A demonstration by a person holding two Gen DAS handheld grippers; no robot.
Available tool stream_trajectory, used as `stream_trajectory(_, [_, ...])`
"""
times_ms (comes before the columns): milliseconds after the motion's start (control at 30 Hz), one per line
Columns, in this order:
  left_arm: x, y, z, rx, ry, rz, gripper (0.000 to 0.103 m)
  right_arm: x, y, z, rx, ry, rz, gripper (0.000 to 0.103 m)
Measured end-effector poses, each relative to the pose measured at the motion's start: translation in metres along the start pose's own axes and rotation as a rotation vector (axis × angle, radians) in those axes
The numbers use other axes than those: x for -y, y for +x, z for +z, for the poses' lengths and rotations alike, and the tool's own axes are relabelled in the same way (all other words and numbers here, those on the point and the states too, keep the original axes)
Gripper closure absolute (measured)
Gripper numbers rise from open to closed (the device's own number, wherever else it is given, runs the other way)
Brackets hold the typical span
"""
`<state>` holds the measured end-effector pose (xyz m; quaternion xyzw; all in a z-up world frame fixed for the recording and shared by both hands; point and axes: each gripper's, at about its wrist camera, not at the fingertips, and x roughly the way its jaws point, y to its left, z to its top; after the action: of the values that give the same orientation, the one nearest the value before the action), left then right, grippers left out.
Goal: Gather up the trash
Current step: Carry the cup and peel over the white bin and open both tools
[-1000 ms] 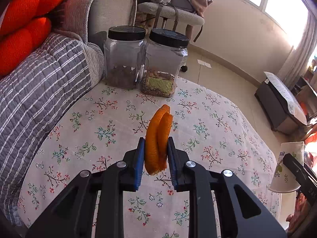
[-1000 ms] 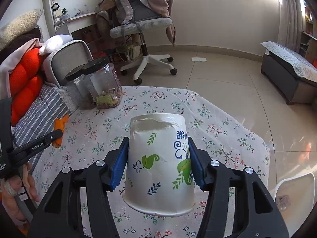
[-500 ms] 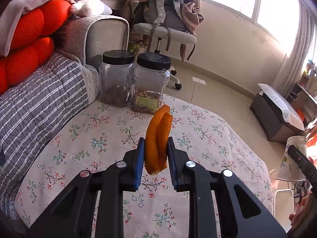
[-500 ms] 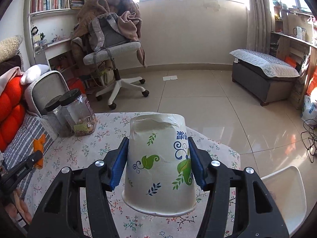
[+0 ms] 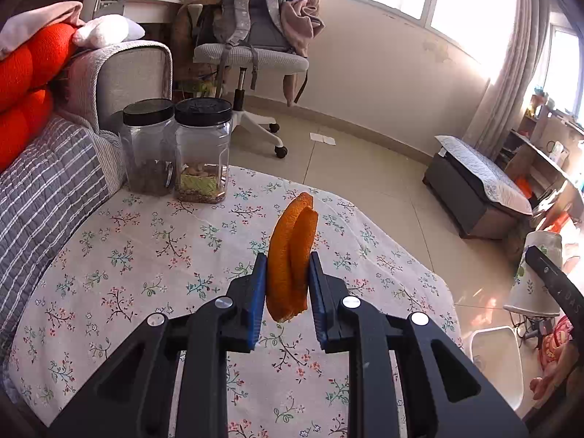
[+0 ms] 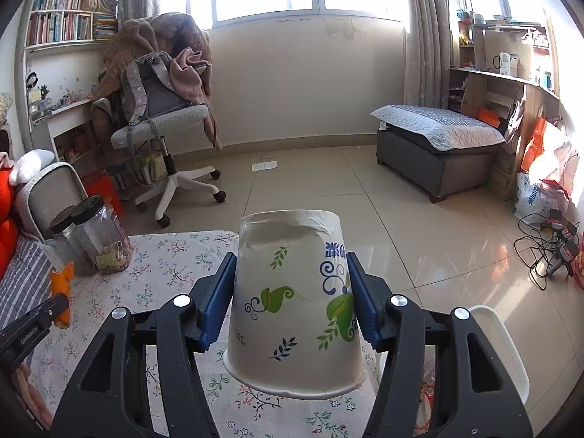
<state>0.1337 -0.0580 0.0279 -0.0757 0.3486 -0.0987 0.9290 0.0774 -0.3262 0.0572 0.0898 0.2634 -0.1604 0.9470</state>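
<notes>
Right, both pieces of rubbish are off the flowered table (image 5: 153,255) and up in the air, so the picking-up looks done and the dropping-off is what's left, I'd say. Left gripper (image 5: 288,284) is clenched on the orange peel (image 5: 292,255), two curled strips standing on edge between the blue pads, the upper half poking out past the fingertips, lifted above the near middle of the table. Right gripper (image 6: 292,295) is clamped round the paper cup (image 6: 294,303), which is upside down, mouth toward the camera, base away, the pads (image 6: 218,299) pressing its sides about halfway up, and its far end is dented. That cup hangs over the table's right edge, and just beyond and below that edge sits a white bin (image 6: 503,343) on the floor, looks like the likely destination, though I can't tell what's in it. Two black-lidded jars (image 5: 179,149) stand at the table's far left corner by the sofa, and nothing else loose shows on the cloth
</notes>
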Motion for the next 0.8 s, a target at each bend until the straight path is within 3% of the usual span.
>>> stream_trajectory(600, [0.122,0.002,-0.019,-0.052,0.173,-0.174,0.08,0.132,-0.019,-0.012,-0.078,0.171,-0.283,0.044])
stream_trajectory(700, [0.152,0.002,-0.023,-0.065,0.211,-0.218,0.08,0.148,-0.021,-0.014,-0.099,0.211,-0.306,0.039])
stream_trajectory(800, [0.181,0.002,-0.027,-0.075,0.245,-0.261,0.08,0.162,-0.027,-0.016,-0.099,0.246,-0.331,0.025])
